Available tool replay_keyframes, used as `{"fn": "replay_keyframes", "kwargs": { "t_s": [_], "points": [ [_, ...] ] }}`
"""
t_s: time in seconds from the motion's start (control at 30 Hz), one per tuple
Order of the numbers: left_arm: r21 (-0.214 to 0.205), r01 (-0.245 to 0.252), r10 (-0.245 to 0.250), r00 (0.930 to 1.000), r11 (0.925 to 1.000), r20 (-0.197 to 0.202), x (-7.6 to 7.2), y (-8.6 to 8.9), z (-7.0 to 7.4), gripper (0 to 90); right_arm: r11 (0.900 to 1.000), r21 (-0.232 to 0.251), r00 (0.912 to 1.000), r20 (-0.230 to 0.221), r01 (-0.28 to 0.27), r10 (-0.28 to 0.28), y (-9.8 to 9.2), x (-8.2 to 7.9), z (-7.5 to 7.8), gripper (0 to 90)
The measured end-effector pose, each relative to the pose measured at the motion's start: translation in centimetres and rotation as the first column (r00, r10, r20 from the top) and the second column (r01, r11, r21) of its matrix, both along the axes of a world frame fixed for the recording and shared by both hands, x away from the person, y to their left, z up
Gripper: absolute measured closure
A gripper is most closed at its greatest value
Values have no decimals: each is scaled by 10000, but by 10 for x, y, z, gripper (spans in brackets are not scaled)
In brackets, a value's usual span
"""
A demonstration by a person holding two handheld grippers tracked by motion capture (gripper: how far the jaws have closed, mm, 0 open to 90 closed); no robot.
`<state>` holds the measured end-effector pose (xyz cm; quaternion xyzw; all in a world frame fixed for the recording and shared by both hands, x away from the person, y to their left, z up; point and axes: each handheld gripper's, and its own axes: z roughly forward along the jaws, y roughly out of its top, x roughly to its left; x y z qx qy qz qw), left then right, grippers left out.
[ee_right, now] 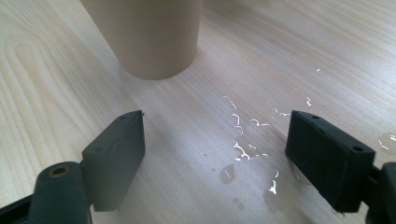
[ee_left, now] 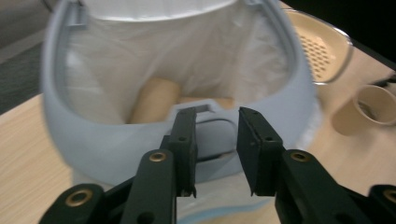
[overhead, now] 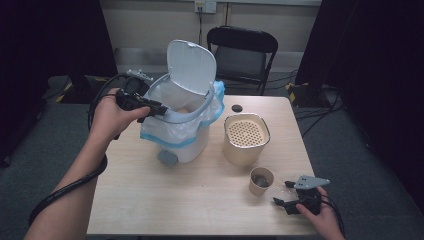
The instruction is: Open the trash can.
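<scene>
A white bin (overhead: 185, 145) stands at the table's back left with its lid (overhead: 191, 67) tipped up. A pale blue ring (overhead: 197, 114) holds a white bag liner (ee_left: 187, 51) in its mouth. A tan paper cup (ee_left: 154, 100) lies inside the liner. My left gripper (overhead: 159, 109) is at the ring's near-left rim; its jaws stand a little apart on either side of the ring's (ee_left: 299, 93) tab, with the pads not pressing on it (ee_left: 215, 140). My right gripper (overhead: 282, 193) is open and low over the table, just right of a paper cup (overhead: 261, 181) that rises ahead of its jaws (ee_right: 215, 154).
A beige canister (overhead: 246, 137) with a perforated top stands right of the bin. Water drops (ee_right: 247, 149) lie on the wood between my right jaws. A small black disc (overhead: 237, 108) sits near the back edge. A black chair (overhead: 242, 50) stands behind the table (overhead: 200, 200).
</scene>
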<state>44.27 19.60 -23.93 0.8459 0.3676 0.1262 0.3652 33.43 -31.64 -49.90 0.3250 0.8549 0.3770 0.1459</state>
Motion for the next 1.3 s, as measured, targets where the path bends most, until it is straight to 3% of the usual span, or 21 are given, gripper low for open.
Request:
{"fn": "replay_keyframes", "kwargs": {
  "t_s": [0.13, 0.23, 0.47, 0.7, 1.1, 1.17, 1.2, 1.3],
  "points": [
    [2, 207, -207, 9998, 9998, 8, -5, -5, 2, 533, 10000, -4, 10000, 3, 0, 0, 0, 0, 0, 192],
    [-180, 284, -283, 9996, 9994, 33, -10, -7, 4, 389, 10000, -5, 10000, 1, 3, -3, 0, 0, 0, 192],
    [-127, 523, -520, 9985, 9986, 195, -20, -9, 0, 234, 10000, 13, 10000, -6, 45, -45, 0, 0, 0, 193],
    [-330, 798, -791, 9966, 9963, 227, -31, -12, -6, 184, 10000, 18, 10000, -9, 72, -72, 0, -1, 0, 193],
    [-759, 1248, -1249, 9922, 9893, 30, -44, -8, -24, 172, 10000, 19, 10000, -5, 64, -64, 0, -1, 0, 192],
    [-673, 1355, -1351, 9908, 9885, 109, -46, -7, -26, 171, 10000, 22, 10000, -14, 63, -63, 0, -1, 0, 192],
    [-885, 1378, -1377, 9904, 9865, 82, -49, -7, -28, 170, 10000, 19, 10000, -6, 64, -64, 0, -1, 0, 193],
    [-984, 1458, -1453, 9893, 9844, 121, -53, -7, -33, 166, 10000, 18, 10000, -20, 73, -73, 0, -1, 0, 192]
  ]
}}
